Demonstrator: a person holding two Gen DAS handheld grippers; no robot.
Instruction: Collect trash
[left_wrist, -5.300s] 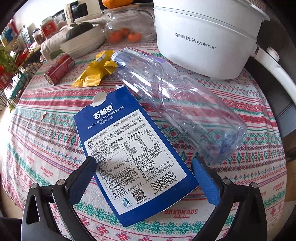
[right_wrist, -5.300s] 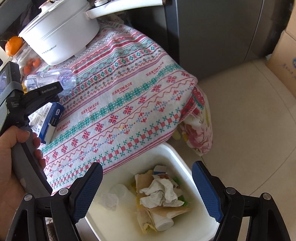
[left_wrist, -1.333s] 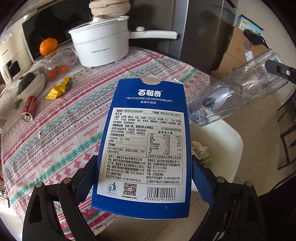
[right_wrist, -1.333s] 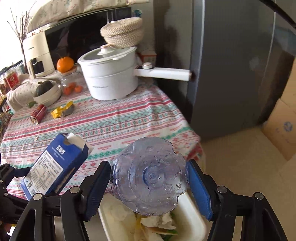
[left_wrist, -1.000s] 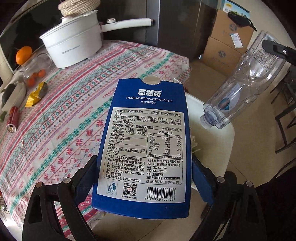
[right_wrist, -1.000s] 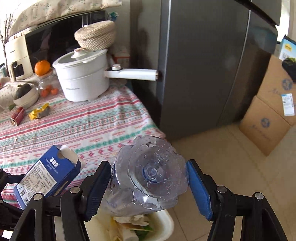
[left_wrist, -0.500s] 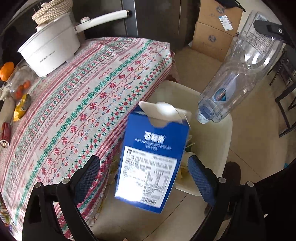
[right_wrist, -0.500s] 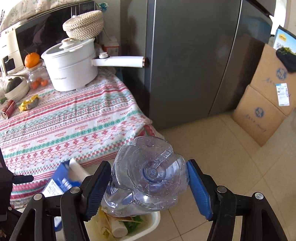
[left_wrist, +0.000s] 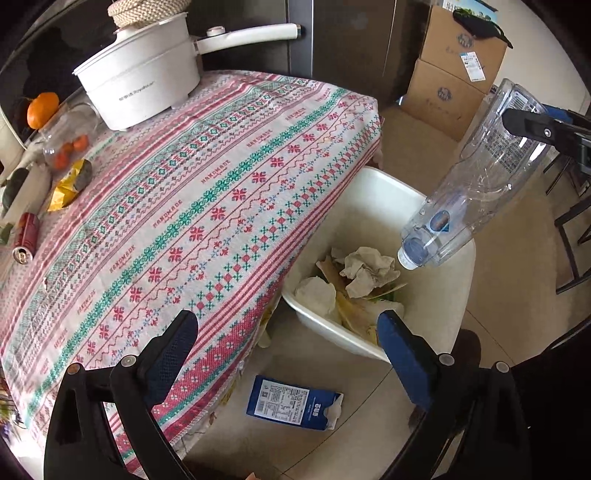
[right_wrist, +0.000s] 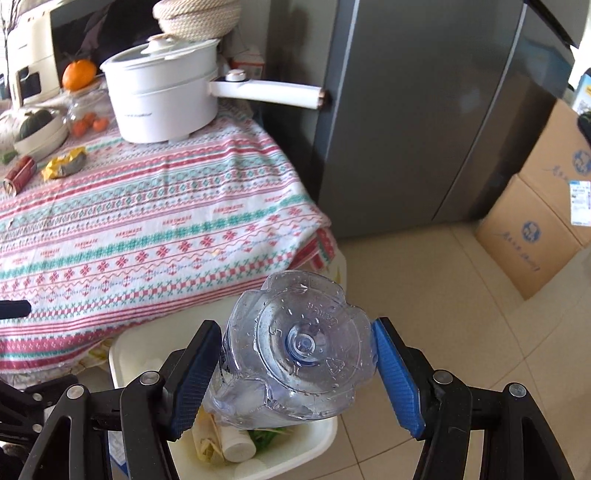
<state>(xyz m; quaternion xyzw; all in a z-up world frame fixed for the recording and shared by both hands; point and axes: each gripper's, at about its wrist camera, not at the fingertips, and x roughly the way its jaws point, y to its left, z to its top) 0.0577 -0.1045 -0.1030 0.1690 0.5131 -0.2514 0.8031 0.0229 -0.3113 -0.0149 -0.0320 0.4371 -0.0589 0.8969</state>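
My left gripper is open and empty, above the table's edge and the floor. The blue biscuit box lies flat on the floor beside the white trash bin, outside it. My right gripper is shut on a clear plastic bottle, held cap-down over the bin. In the left wrist view the bottle hangs with its cap just over the bin's crumpled paper. A yellow wrapper and a red can lie on the table.
A white electric pot with a long handle stands at the table's far end, beside a jar and oranges. A grey fridge and cardboard boxes stand past the bin. The patterned tablecloth overhangs the bin's side.
My left gripper has opened and let go of the blue box, which fell to the floor beside the bin. The right gripper still holds the bottle over the bin.
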